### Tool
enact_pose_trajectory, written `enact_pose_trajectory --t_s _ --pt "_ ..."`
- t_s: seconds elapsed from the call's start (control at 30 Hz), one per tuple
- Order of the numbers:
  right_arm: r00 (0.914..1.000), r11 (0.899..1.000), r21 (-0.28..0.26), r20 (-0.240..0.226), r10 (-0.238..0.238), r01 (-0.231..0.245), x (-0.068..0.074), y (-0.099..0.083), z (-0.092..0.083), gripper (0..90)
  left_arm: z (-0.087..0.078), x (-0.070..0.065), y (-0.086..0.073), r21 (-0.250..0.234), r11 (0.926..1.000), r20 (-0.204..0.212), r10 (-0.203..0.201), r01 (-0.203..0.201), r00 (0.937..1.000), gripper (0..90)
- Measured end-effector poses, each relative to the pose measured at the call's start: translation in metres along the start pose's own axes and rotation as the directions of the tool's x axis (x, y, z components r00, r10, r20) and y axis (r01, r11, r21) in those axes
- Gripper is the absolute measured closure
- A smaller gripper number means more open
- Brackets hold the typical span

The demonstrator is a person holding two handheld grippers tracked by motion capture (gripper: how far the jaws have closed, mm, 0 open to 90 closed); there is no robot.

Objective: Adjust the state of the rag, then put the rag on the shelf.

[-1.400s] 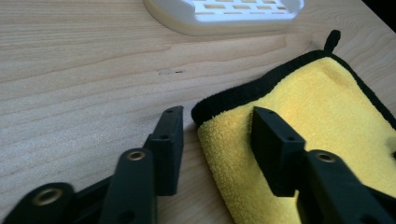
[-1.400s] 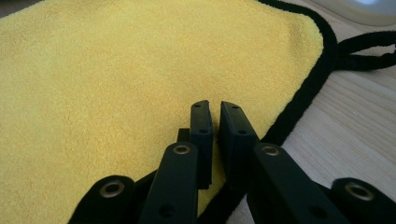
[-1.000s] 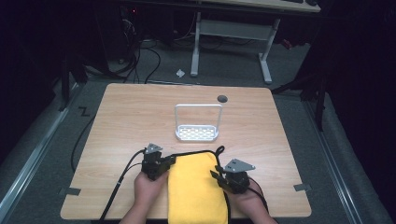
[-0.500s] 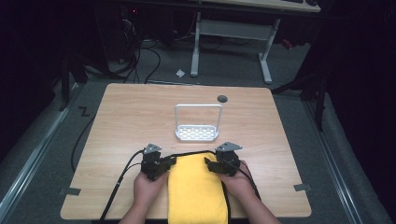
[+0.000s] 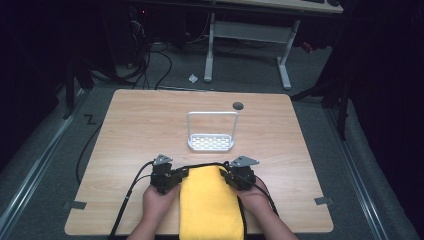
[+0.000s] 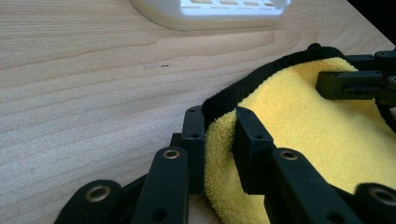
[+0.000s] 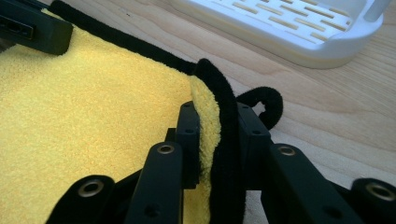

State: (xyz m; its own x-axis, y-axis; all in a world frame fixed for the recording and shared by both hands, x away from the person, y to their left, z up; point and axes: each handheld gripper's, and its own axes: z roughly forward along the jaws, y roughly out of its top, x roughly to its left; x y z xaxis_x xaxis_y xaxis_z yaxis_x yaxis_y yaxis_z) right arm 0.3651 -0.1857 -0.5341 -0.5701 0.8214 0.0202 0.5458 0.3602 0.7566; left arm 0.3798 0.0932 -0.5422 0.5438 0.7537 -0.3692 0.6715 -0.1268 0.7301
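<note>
A yellow towel (image 5: 209, 205) is lying at the near edge of the tabletop (image 5: 140, 125), midway between the near corners, its near end hanging over that edge. Its long axis is running from the near edge toward the far edge; the far short edge, trimmed in black, is pointing at the white rack (image 5: 211, 142) sitting mid-tabletop.

The far-left corner is being clamped by the left gripper (image 6: 219, 140): yellow pile and black trim are being pinched between the jaws. The far-right corner is being clamped by the right gripper (image 7: 217, 140), whose jaws have just been closing, with the trim and a fold of yellow cloth squeezed between them; a small black hanging loop (image 7: 266, 105) is sticking out beside that corner.

Both far corners are being taken at once, probably so the far edge is kept taut and level when raised, for folding back toward the near edge or for lifting the towel whole. Grips are being set right at the trim, likely because the hem is giving more to bite on than the flat pile.

The rack is being left untouched, well apart from both grippers.
</note>
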Motion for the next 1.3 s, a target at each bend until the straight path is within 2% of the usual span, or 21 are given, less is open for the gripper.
enact_pose_trajectory --t_s 0.17,0.23,0.43,0.6,0.7,0.77,0.97,1.1,1.23,1.3 --pt "1.0 1.0 -0.016 -0.001 0.006 -0.006 0.001 0.0 -0.003 77.0 0.0 0.0 0.0 -0.001 1.0 -0.003 0.004 -0.004 1.0 78.0" --pt "1.0 1.0 -0.025 0.001 -0.009 0.009 0.002 0.0 -0.005 77.0 0.0 0.0 0.0 -0.004 1.0 -0.002 0.006 -0.006 1.0 79.2" --pt "0.9998 0.998 -0.052 0.008 -0.017 0.017 0.004 0.0 -0.009 77.0 -0.002 -0.004 0.002 -0.01 0.999 -0.017 0.044 -0.044 0.9989 80.6" --pt "0.9998 0.996 -0.089 0.004 -0.021 0.021 0.003 0.002 -0.014 77.1 -0.004 -0.009 0.006 -0.045 0.9969 -0.028 0.063 -0.064 0.9976 81.3" --pt "1.0 0.994 -0.108 0.004 -0.007 0.008 0.003 0.003 -0.019 77.2 -0.007 -0.013 0.011 -0.069 0.9954 -0.029 0.066 -0.067 0.9974 81.6" --pt "0.9999 0.993 -0.119 0.012 0.002 -0.001 0.002 0.003 -0.022 77.3 -0.01 -0.017 0.014 -0.09 0.9921 -0.034 0.084 -0.087 0.9959 81.9" --pt "0.9994 0.99 -0.144 0.031 0.016 -0.011 0.002 0.006 -0.027 77.3 -0.018 -0.028 0.021 -0.15 0.9828 -0.029 0.105 -0.109 0.994 82.4" --pt "0.999 0.988 -0.156 0.041 0.019 -0.013 0.005 0.008 -0.031 77.4 -0.023 -0.033 0.026 -0.162 0.9787 -0.026 0.124 -0.127 0.9919 82.5" --pt "0.9979 0.983 -0.184 0.063 -0.013 0.024 0.008 0.012 -0.037 77.9 -0.028 -0.034 0.03 -0.174 0.9763 -0.017 0.127 -0.128 0.9917 82.4" --pt "0.9968 0.979 -0.199 0.076 -0.026 0.041 0.009 0.013 -0.041 78.1 -0.031 -0.035 0.032 -0.193 0.9723 -0.009 0.133 -0.132 0.9911 82.4"
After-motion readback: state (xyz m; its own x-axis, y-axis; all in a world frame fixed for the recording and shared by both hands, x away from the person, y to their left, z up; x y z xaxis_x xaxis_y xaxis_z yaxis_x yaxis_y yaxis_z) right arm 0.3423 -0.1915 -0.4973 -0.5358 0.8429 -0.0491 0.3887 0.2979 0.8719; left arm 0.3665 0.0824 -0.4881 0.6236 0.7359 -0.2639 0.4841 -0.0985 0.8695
